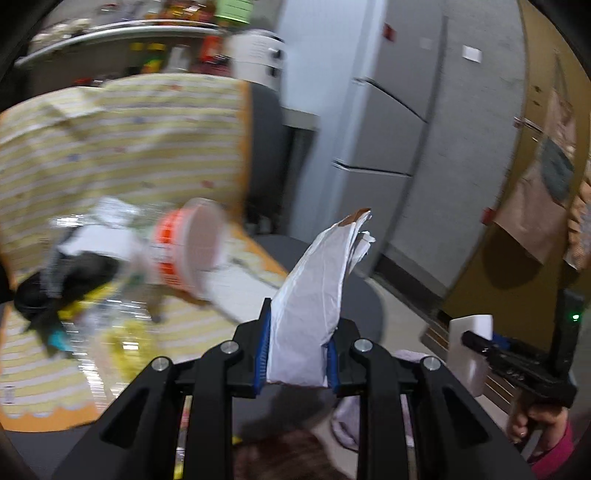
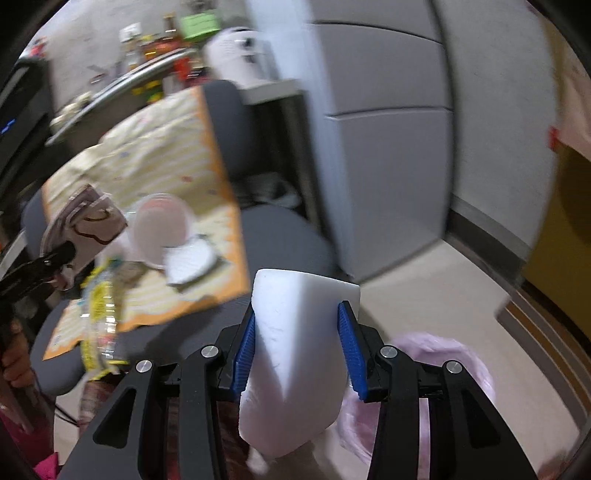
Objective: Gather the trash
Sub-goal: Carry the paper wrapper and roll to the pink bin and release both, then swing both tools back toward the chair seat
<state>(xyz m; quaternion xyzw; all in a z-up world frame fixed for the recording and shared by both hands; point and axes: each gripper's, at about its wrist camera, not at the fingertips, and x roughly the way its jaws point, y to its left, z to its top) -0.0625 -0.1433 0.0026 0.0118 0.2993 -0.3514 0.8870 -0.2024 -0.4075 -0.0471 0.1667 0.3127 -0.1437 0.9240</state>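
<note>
Carry step, we judge: left gripper (image 1: pixel 297 354) clamped on a crumpled white paper bag (image 1: pixel 314 291); right gripper (image 2: pixel 297 350) clamped on a white foam block (image 2: pixel 295 354). More litter (an orange-banded cup (image 1: pixel 188 247) among it) lies on the striped cloth (image 1: pixel 122 140). Next we need the pink-lined bin (image 2: pixel 469 373) below, then release.

a home kitchen: tall grey fridge (image 1: pixel 388 122), shelf of condiment bottles (image 2: pixel 162 33).

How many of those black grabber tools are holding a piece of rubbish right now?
2. The left gripper clamps a folded white paper bag; the right gripper clamps a white foam block.
</note>
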